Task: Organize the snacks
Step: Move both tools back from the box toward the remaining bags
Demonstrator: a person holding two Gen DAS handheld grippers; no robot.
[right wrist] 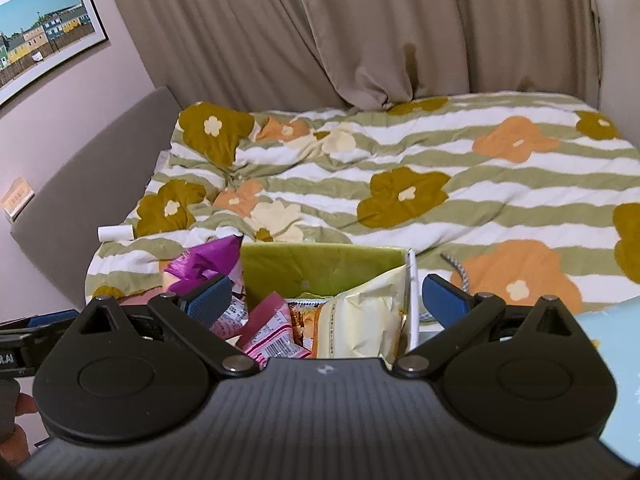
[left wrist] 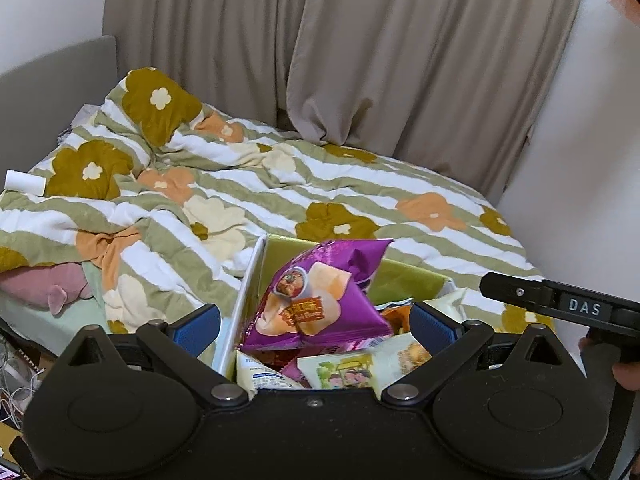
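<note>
A bed (right wrist: 84, 184) bears a flowered quilt (right wrist: 460, 184) (rumpled), a snack box (right wrist: 320, 268) and a white roll (right wrist: 115, 233)

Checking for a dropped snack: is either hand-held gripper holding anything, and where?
Nothing is held. The left hand-held gripper and the right hand-held gripper both stand open over the box.

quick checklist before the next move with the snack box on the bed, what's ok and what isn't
1. Left gripper free of any packet: ok, jaws wide, nothing pinched.
2. Right gripper free: ok, jaws wide, pads clear of the packets.
3. Purple chip bag settled inside the box: not ok, it stands above the rim, leaning over the left wall.
4. Cream packet inside the box: ok, against the right wall.
5. Snacks remaining outside the box: cannot tell, gripper bodies hide the near area.
6. Box steady on the quilt: cannot tell.
</note>
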